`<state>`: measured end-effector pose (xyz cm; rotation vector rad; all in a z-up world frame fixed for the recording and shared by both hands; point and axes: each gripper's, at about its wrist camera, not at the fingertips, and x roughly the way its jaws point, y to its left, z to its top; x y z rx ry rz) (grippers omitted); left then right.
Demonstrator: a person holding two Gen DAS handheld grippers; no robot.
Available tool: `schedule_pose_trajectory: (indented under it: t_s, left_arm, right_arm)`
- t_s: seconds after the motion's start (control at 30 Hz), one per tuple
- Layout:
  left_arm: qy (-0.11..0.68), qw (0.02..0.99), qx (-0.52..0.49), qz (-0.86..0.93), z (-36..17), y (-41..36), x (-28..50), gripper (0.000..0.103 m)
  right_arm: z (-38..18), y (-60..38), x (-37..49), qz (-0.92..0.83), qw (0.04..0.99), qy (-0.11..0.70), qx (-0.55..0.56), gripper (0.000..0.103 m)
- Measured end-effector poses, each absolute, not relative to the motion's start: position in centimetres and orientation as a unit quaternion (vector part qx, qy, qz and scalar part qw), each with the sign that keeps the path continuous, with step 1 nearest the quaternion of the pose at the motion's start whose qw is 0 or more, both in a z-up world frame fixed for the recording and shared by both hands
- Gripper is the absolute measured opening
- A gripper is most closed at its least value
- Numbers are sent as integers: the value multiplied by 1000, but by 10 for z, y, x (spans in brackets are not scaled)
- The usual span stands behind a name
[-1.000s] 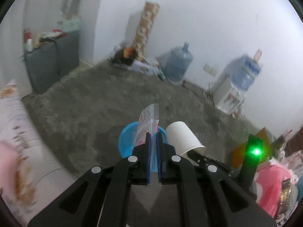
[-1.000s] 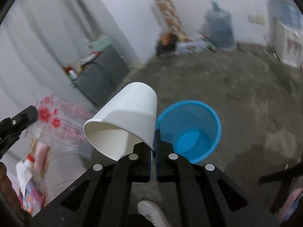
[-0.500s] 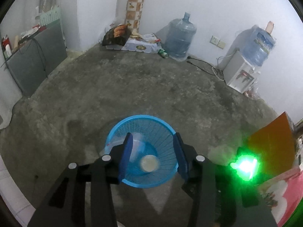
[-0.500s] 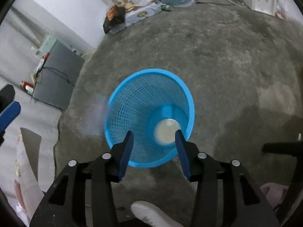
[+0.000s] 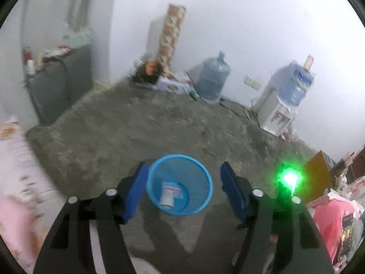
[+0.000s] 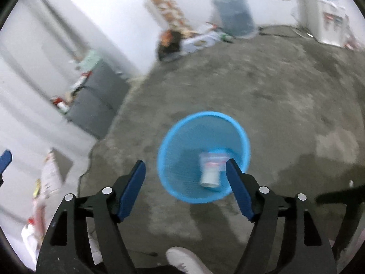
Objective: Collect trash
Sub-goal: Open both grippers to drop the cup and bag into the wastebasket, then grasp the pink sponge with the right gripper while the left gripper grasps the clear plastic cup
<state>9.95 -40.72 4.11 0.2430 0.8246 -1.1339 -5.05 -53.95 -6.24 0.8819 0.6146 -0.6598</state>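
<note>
The left tool [image 5: 182, 190] hangs above the grey concrete floor [image 5: 159, 125] with its jaws opening, already wide, and nothing gripped between the blue pads [image 5: 134, 194]. Through the gap, at about 6 o'clock in the left wrist view, stands the blue mesh basket [image 5: 205, 178]. In its bottom lie a white paper cup [image 5: 166, 199] on its side and a clear printed wrapper [image 5: 174, 188] touching it.

The right tool [image 6: 186, 188] is likewise empty, its jaws opening and spread wide. In the right wrist view the basket [image 6: 173, 141] sits just right of centre, partly behind the right-hand pad, with the cup [image 6: 209, 178] and wrapper [image 6: 214, 159] together on its floor. A white shoe [image 6: 184, 259] shows at 6 o'clock.

At 12 to 1 o'clock, against the white wall, stands a large water bottle [image 5: 213, 81]; a water dispenser [image 5: 285, 105] is at 2 o'clock.
</note>
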Motion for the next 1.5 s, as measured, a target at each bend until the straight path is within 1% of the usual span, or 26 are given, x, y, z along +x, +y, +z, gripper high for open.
schedule_pose_trajectory:
  t_s: [0.07, 0.13, 0.27, 0.37, 0.47, 0.57, 0.67, 0.8, 0.87, 0.9, 1.07, 1.23, 1.3, 1.5]
  left_arm:
    - [365, 777, 101, -503, 61, -363, 107, 70]
    - [347, 808, 87, -469, 83, -301, 116, 73]
    - [316, 860, 69, -395, 104, -208, 125, 78]
    - [310, 884, 46, -347, 105, -146, 125, 80]
    - [317, 891, 35, -323, 88, -105, 117, 80]
    - [325, 891, 43, -313, 69, -92, 110, 81]
    - [326, 888, 53, -320, 50, -98, 98, 80]
    - [311, 883, 90, -341, 32, -110, 86, 81]
    - [305, 883, 115, -339, 23, -120, 85, 82]
    - [306, 883, 122, -334, 19, -124, 87, 84]
    - [319, 885, 144, -308, 2, -144, 105, 84]
    - [331, 882, 135, -307, -13, -155, 123, 84]
    - [337, 880, 134, -305, -17, -157, 128, 84]
    - [357, 874, 135, -302, -31, -163, 140, 84]
  right_arm:
    - [-47, -525, -40, -272, 828, 285, 399, 71]
    - [-33, -511, -29, -234, 847, 285, 383, 71]
    - [-11, -482, -8, -171, 870, 293, 357, 72]
    - [-3, -463, 6, -134, 877, 305, 347, 72]
    - [4, -444, 18, -99, 879, 315, 344, 72]
    - [9, -420, 31, -65, 880, 330, 335, 72]
    - [12, -399, 41, -34, 879, 342, 330, 72]
    - [15, -378, 58, 10, 871, 356, 338, 72]
    - [19, -367, 71, 33, 867, 364, 339, 72]
    - [18, -364, 80, 45, 864, 367, 342, 72]
    - [18, -355, 131, 110, 827, 389, 390, 73]
    - [-2, -353, 184, 129, 786, 424, 431, 72]
    - [-16, -354, 205, 132, 761, 439, 460, 68]
    - [-36, -362, 227, 113, 730, 459, 494, 65]
